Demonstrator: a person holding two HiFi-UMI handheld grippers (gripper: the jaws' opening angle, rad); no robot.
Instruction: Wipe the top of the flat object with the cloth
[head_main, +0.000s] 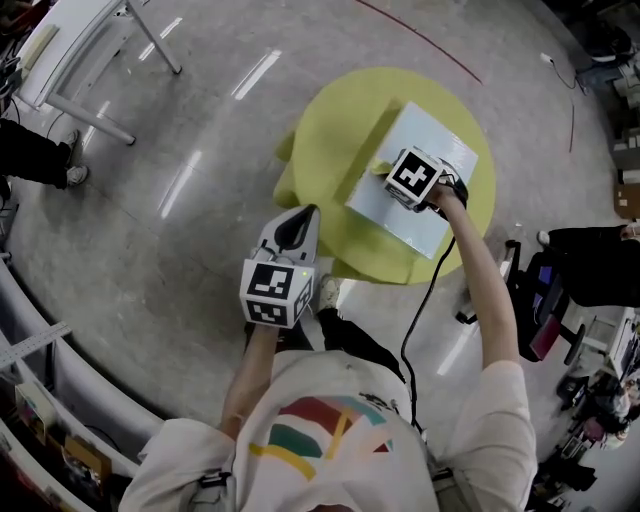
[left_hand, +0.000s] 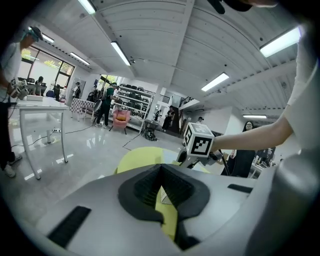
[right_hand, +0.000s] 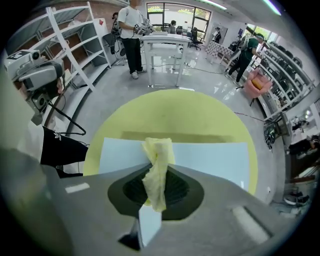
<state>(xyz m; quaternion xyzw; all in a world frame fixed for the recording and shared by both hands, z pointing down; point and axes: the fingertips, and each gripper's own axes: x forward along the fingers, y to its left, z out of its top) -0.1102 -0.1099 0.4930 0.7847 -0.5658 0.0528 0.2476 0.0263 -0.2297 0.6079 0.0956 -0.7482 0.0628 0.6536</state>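
My left gripper (head_main: 297, 228) hangs at centre-left of the head view, short of the table. Its jaws are clenched on nothing, and I'd leave it parked there. To its right, the round yellow table (head_main: 325, 150) carries the pale blue flat board (head_main: 445, 150), upper right of centre. My right gripper (right_hand: 156, 192) points down over the board's left part and is clamped on the yellow cloth (right_hand: 159, 155), whose free end hangs onto the board. I'd press lightly so the cloth lies flat, then sweep overlapping passes toward the right edge. I'd also watch that the board doesn't skid on the table.
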